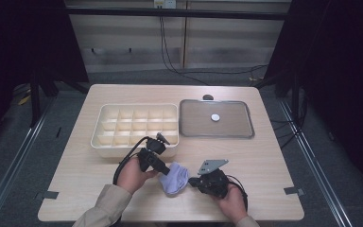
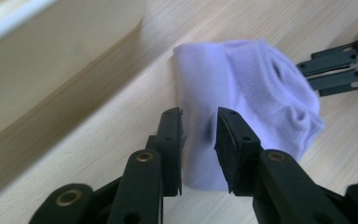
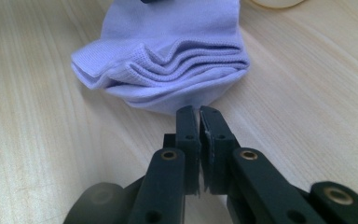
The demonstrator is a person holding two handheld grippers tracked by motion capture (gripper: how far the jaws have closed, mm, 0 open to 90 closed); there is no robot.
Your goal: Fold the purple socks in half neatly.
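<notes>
A folded pale lilac sock (image 1: 176, 179) lies on the wooden table near its front edge. My left gripper (image 1: 165, 171) comes at it from the left. In the left gripper view the left gripper (image 2: 199, 112) is narrowly open, its jaws straddling the near edge of the sock (image 2: 251, 93). My right gripper (image 1: 191, 182) sits at the sock's right side. In the right gripper view the right gripper (image 3: 199, 108) is shut, its tips touching the rim of the sock (image 3: 168, 56) below the stacked cuff folds. The right gripper (image 2: 303, 74) also pokes in at the sock's far side.
A cream box (image 1: 97, 137) with several compartments stands just behind the left hand; its wall (image 2: 51, 70) is close by. A grey tray (image 1: 250, 118) with a small white disc (image 1: 215, 117) lies to the box's right. A small dark object (image 1: 208, 97) sits behind the tray.
</notes>
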